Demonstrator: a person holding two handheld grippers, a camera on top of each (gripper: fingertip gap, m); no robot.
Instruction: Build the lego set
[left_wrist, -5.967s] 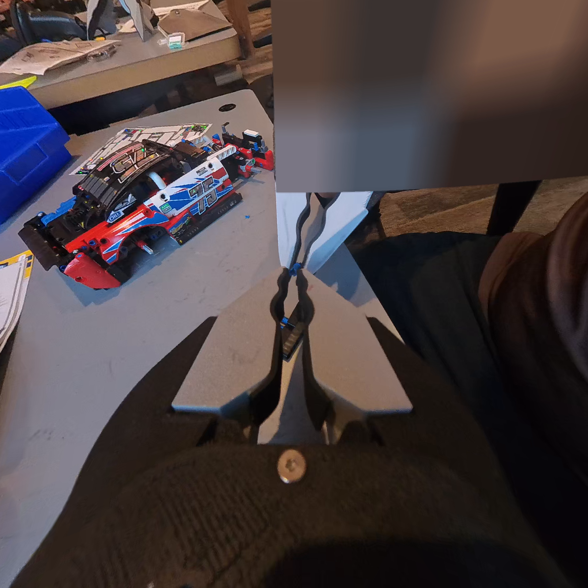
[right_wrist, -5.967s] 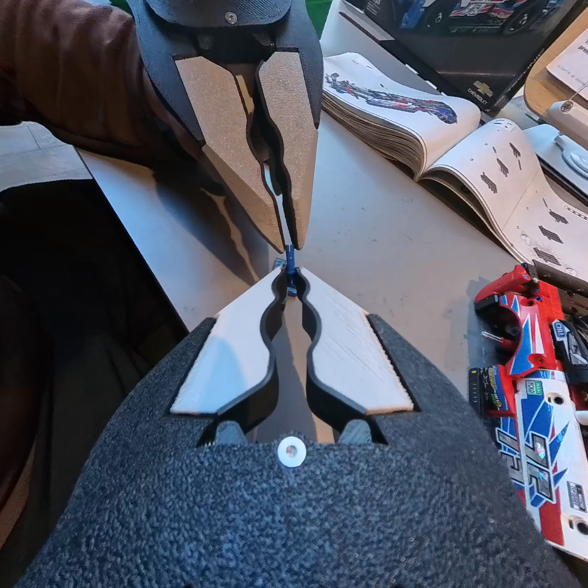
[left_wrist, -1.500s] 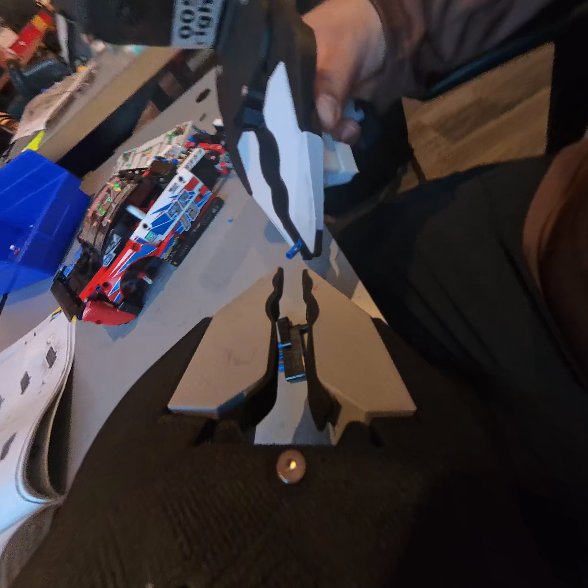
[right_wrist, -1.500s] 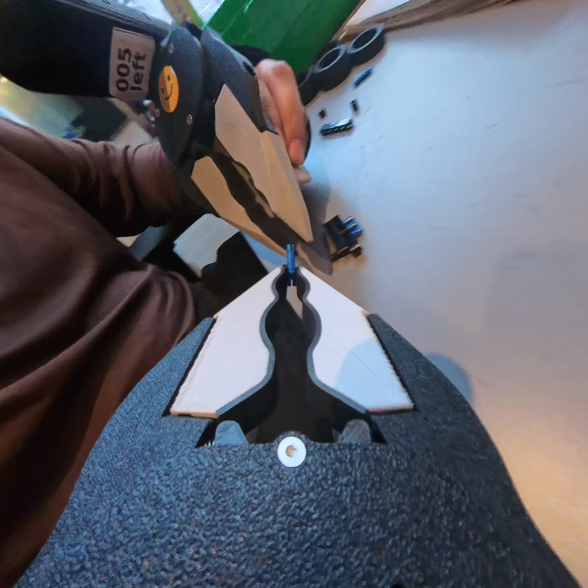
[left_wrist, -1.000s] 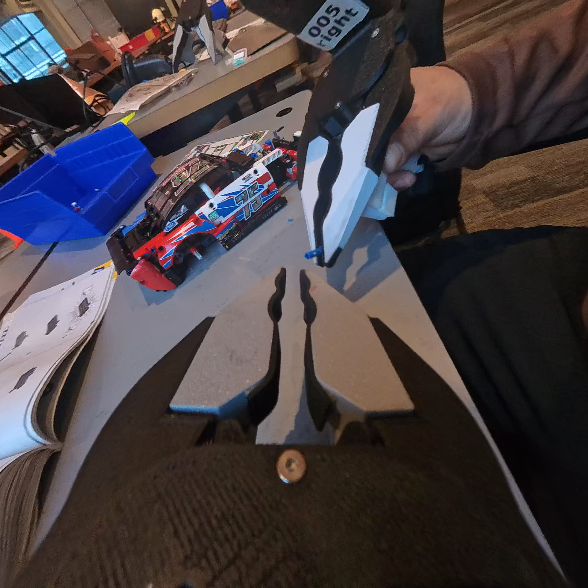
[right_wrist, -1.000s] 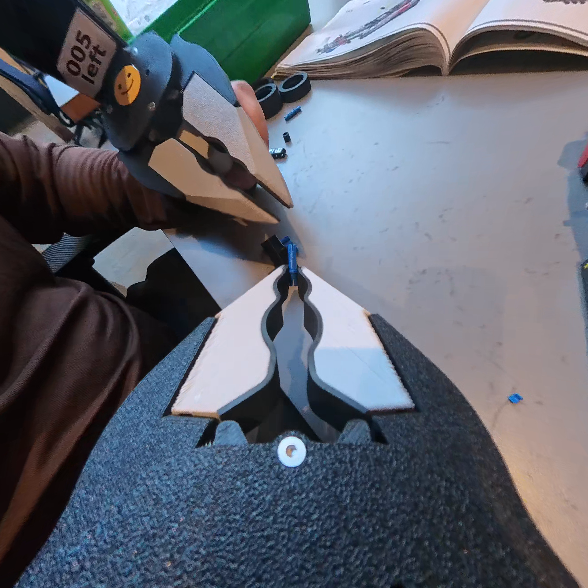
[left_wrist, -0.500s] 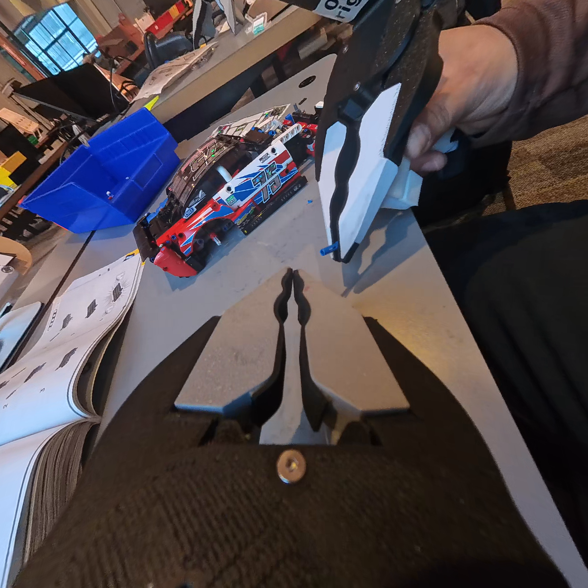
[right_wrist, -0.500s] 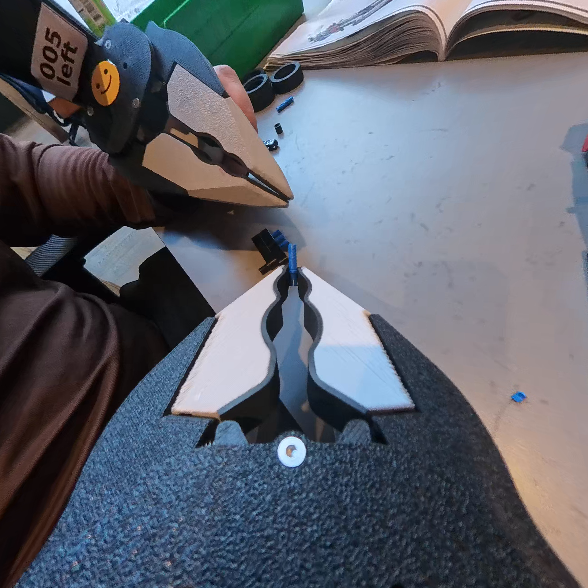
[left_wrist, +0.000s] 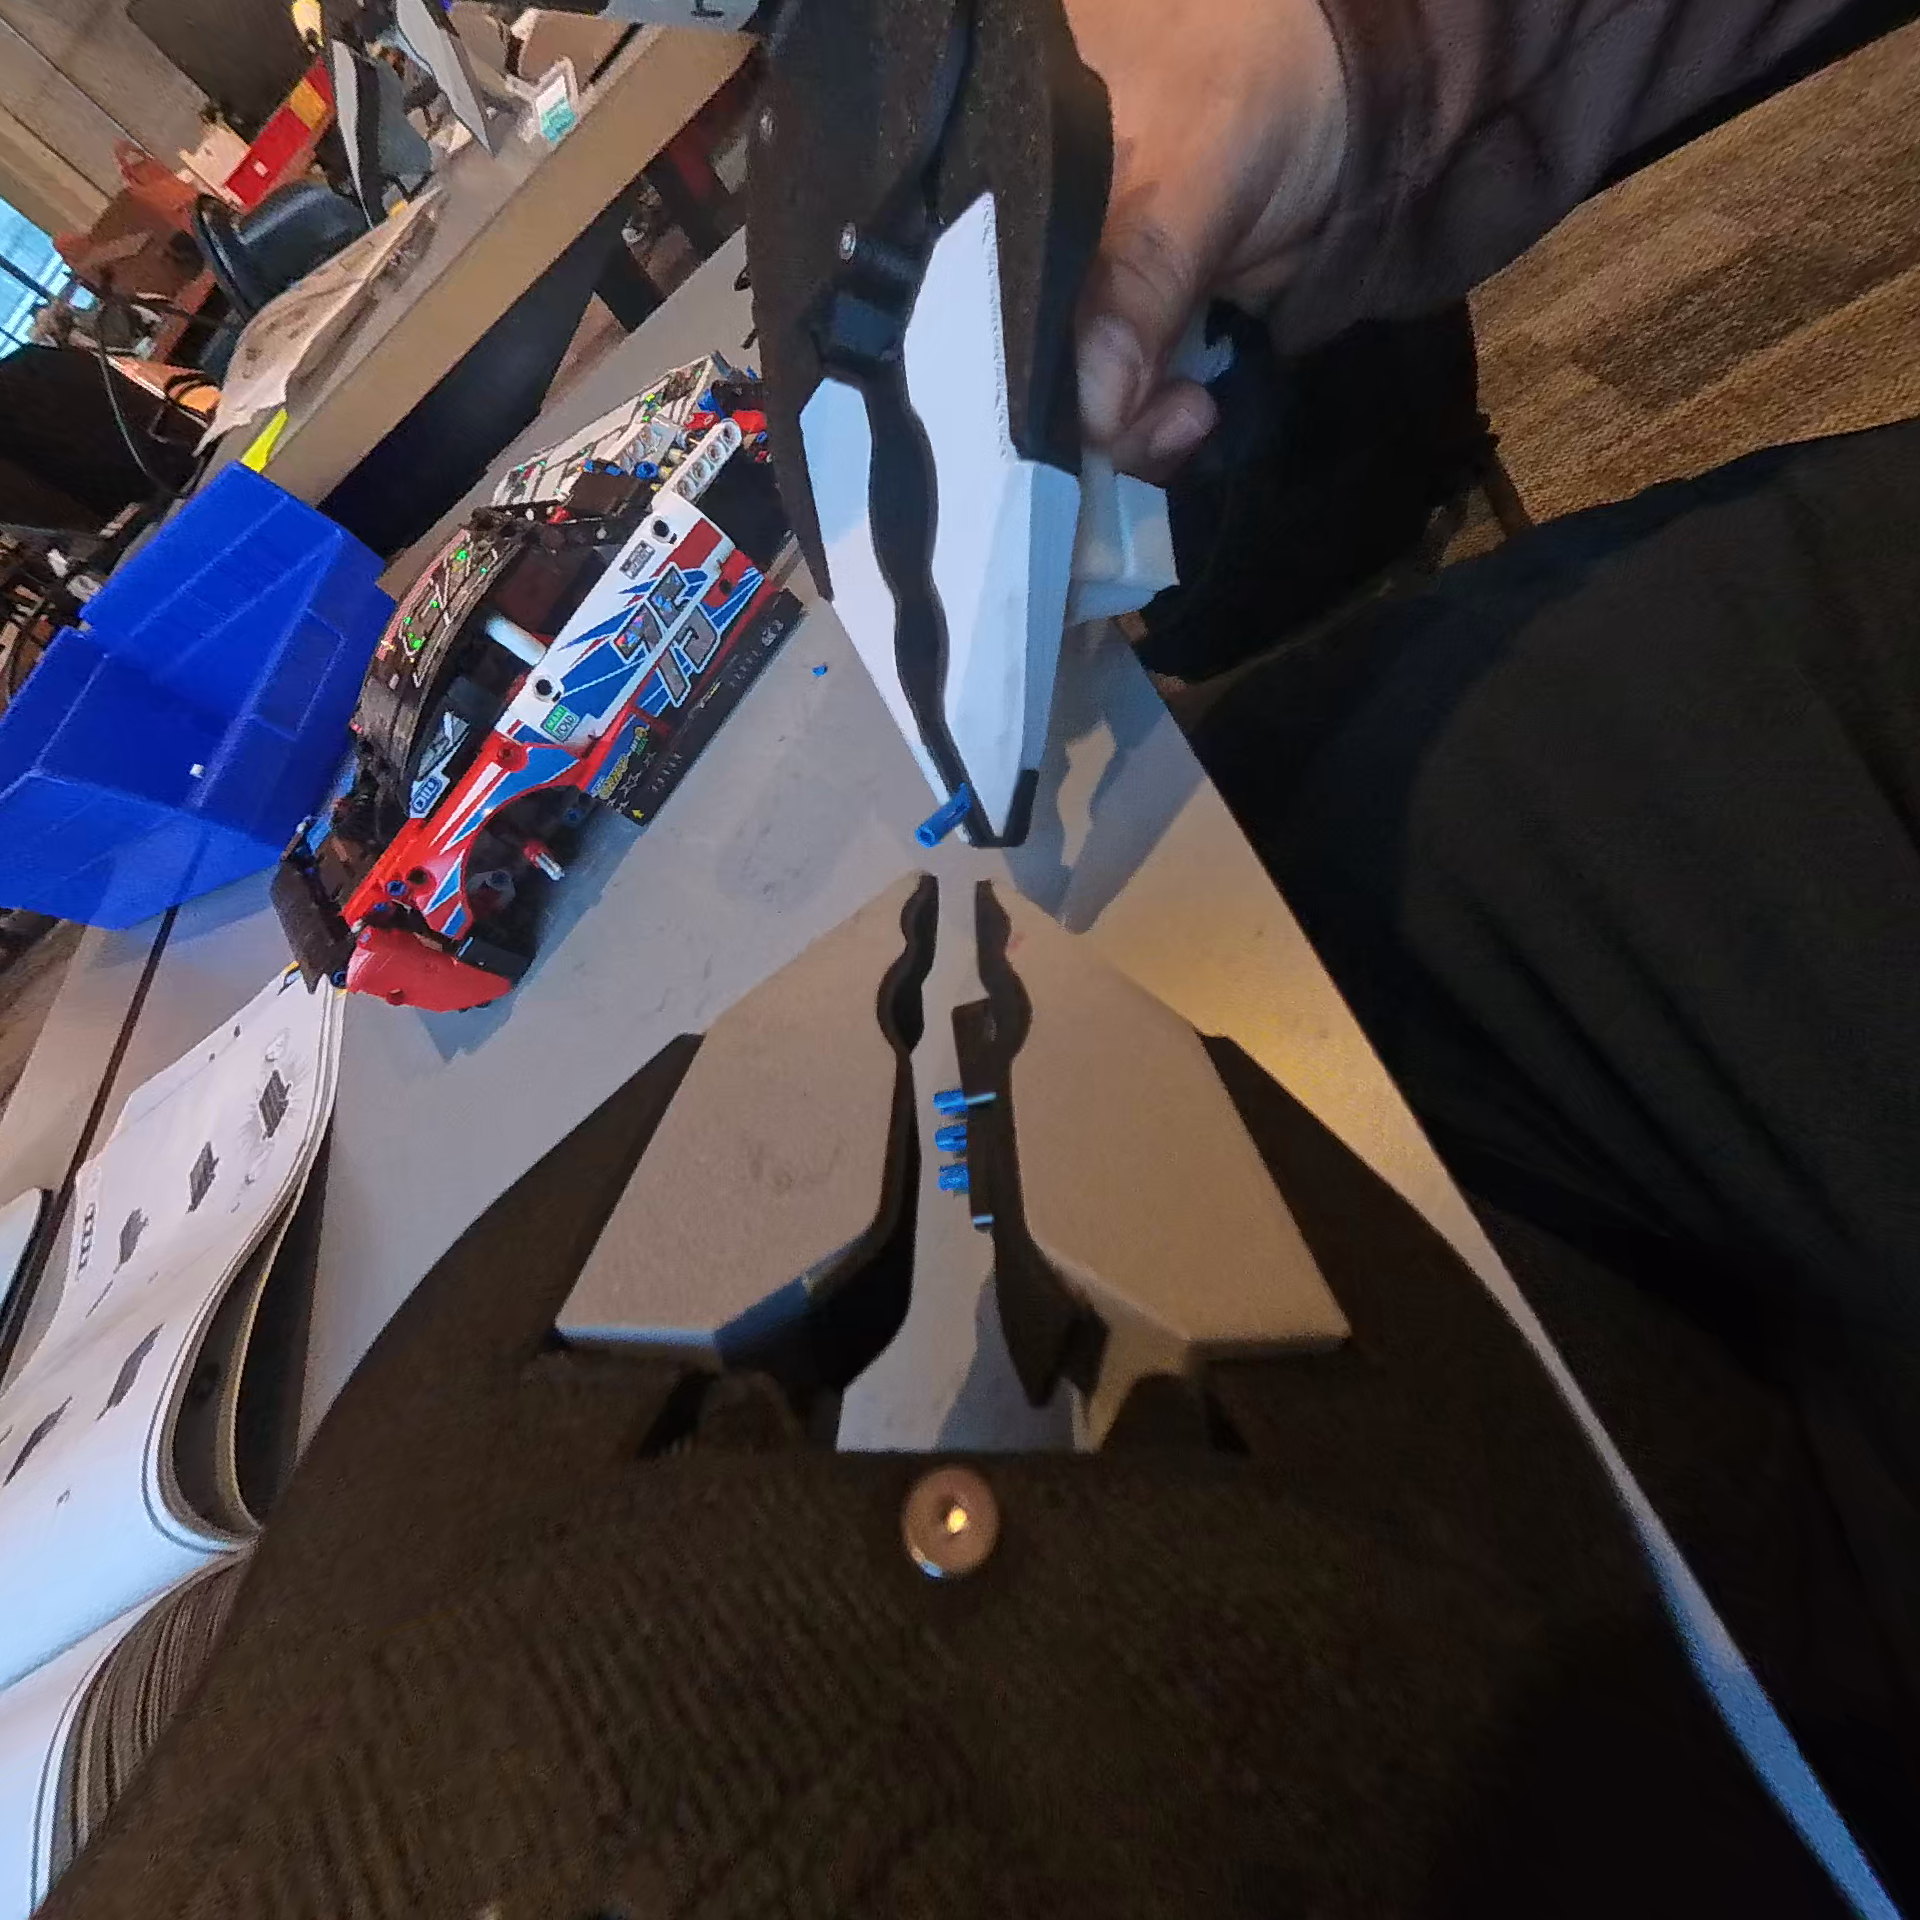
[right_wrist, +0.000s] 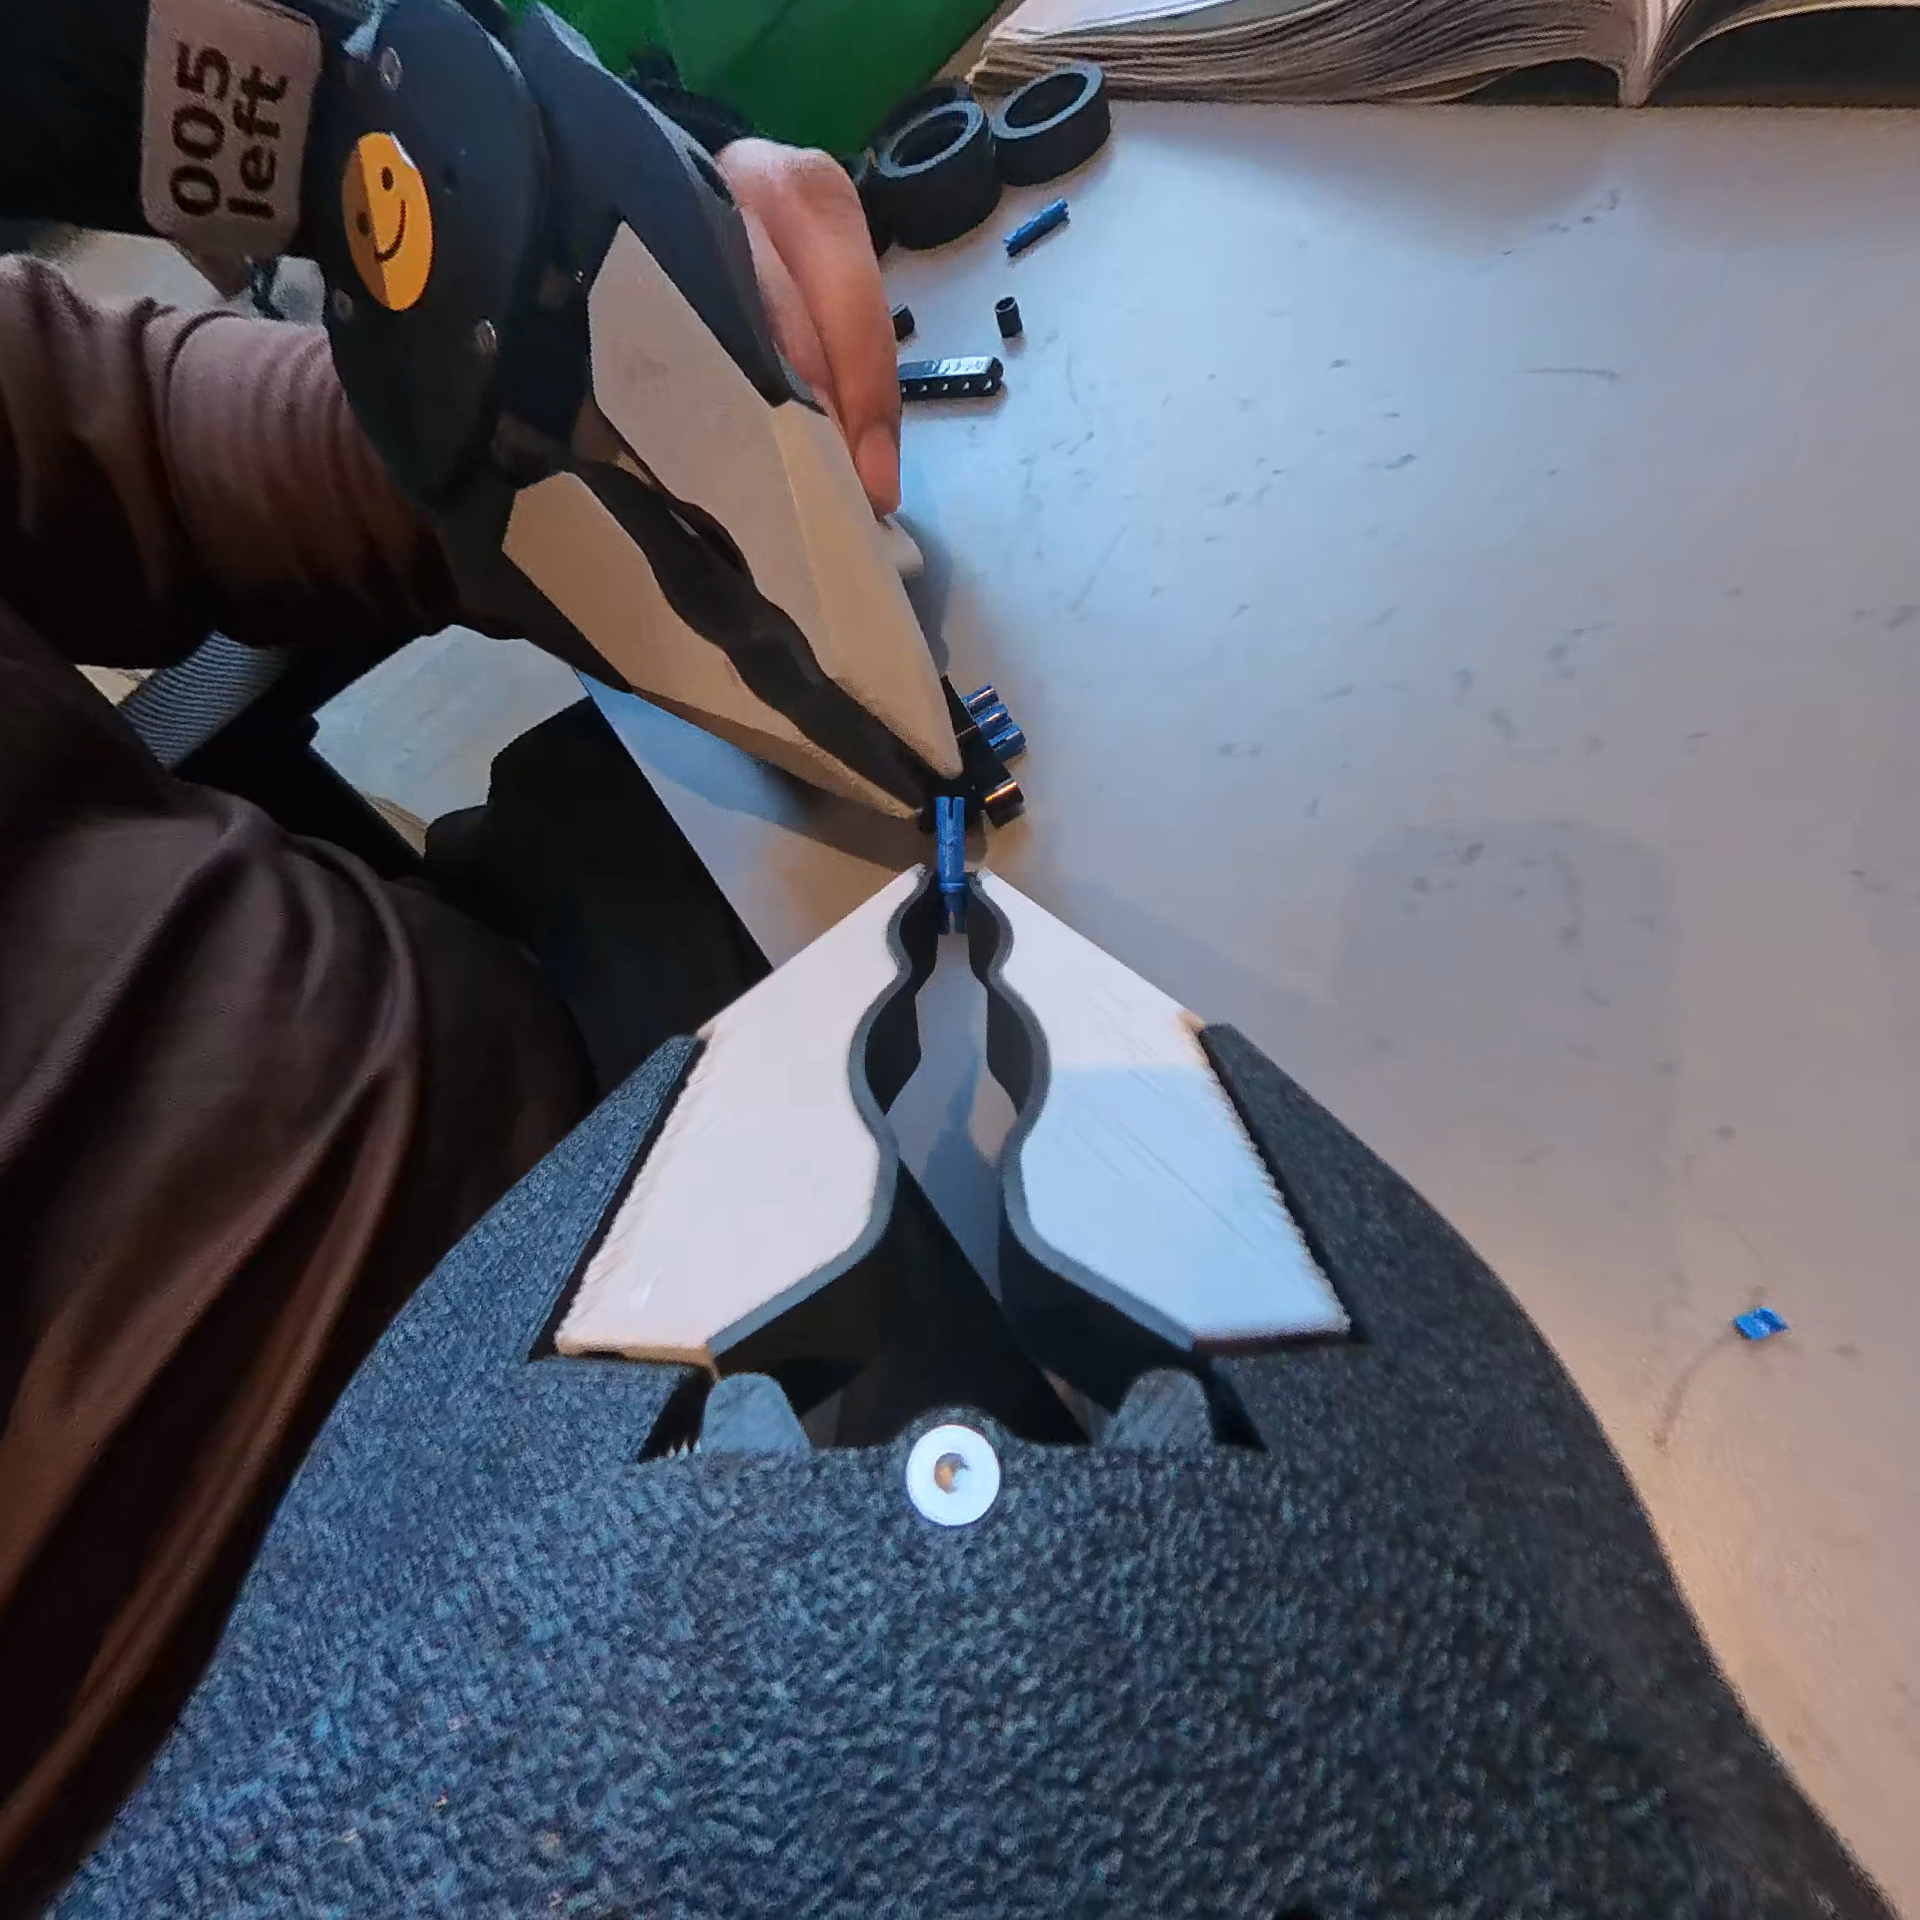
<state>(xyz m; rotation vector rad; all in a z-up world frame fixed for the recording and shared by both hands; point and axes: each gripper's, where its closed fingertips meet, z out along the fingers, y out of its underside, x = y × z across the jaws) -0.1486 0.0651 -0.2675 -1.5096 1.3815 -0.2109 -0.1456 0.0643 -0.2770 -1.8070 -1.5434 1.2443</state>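
The race car (left_wrist: 540, 727) body stands largely built on the tabletop (right_wrist: 1455, 623), wheels (right_wrist: 935, 156) unfitted. The right gripper (right_wrist: 948, 883) pinches a blue pin (right_wrist: 948, 842); the left gripper (left_wrist: 951, 904), slightly parted, straddles the pinned black beam (left_wrist: 971, 1122).

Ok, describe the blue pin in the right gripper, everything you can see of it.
The blue pin is a short, slim plastic connector, slotted at its free end. The right gripper pinches its lower end between its closed fingertips; the rest sticks out beyond them towards the black beam beside the left gripper, above the grey table.
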